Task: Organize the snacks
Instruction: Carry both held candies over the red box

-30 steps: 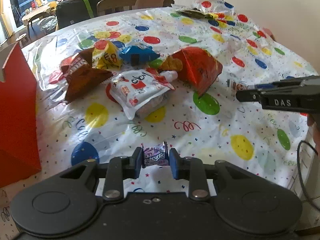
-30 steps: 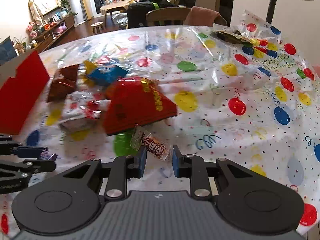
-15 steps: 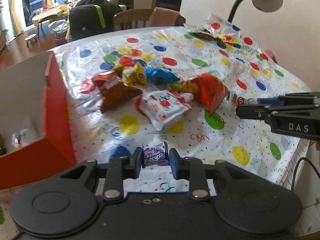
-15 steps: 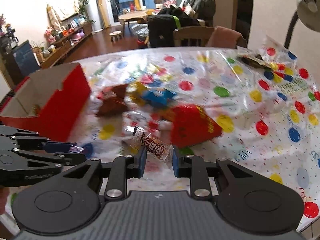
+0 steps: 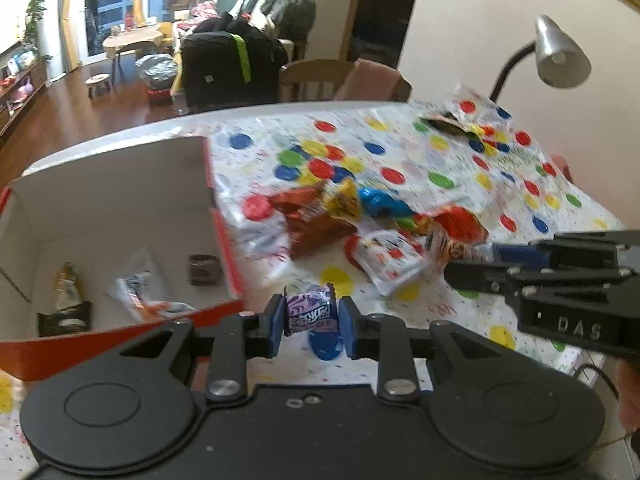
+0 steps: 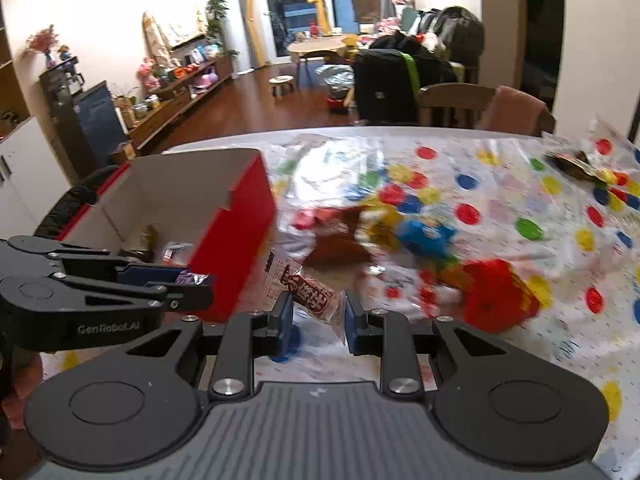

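Note:
My left gripper (image 5: 307, 320) is shut on a small purple candy packet (image 5: 308, 313), held in the air just right of the red box's near corner. My right gripper (image 6: 318, 314) is shut on a clear-and-red snack packet (image 6: 308, 294), raised above the table. The red cardboard box (image 5: 224, 236) stands open at the left, with several snacks on its white floor. From the right wrist view the left gripper (image 6: 192, 284) shows beside the box (image 6: 240, 232). A pile of loose snack bags (image 5: 352, 216) lies mid-table.
The table wears a polka-dot plastic cloth (image 5: 440, 160). A grey desk lamp (image 5: 560, 60) rises at the far right. Wooden chairs (image 5: 320, 80) and a black bag (image 5: 228, 68) stand behind the far edge. A crumpled wrapper (image 5: 448, 126) lies far right.
Both grippers have risen and swung left toward the red box, each still holding its packet. The box's inside has come into view.

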Tool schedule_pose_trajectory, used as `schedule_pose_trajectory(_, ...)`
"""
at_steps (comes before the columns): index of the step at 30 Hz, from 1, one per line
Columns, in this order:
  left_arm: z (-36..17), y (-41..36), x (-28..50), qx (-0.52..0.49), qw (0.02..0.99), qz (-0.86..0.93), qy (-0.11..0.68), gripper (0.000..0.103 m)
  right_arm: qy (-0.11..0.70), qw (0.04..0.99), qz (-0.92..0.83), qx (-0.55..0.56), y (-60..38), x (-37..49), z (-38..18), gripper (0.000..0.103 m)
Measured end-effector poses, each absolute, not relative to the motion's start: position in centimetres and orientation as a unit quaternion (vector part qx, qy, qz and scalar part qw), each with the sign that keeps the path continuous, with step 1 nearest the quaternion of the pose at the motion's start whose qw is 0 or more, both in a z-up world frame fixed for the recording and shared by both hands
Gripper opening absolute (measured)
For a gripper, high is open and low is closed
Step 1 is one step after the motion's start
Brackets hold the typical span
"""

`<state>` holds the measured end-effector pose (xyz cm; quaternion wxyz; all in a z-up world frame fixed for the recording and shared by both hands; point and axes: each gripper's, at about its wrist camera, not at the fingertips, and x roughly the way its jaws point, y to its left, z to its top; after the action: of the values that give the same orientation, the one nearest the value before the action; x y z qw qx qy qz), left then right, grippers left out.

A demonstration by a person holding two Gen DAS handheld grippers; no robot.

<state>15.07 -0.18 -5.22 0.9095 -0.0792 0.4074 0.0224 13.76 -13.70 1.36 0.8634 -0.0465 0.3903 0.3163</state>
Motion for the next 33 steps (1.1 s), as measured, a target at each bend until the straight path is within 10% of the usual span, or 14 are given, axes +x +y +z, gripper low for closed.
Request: schedule_pose_trajectory(33,-6.6,18.2,15.1,-0.093,0.889,0.172,0.414,0.027,0.411,0.82,0.372,-0.142,7.1,15.6,-1.9,0.026)
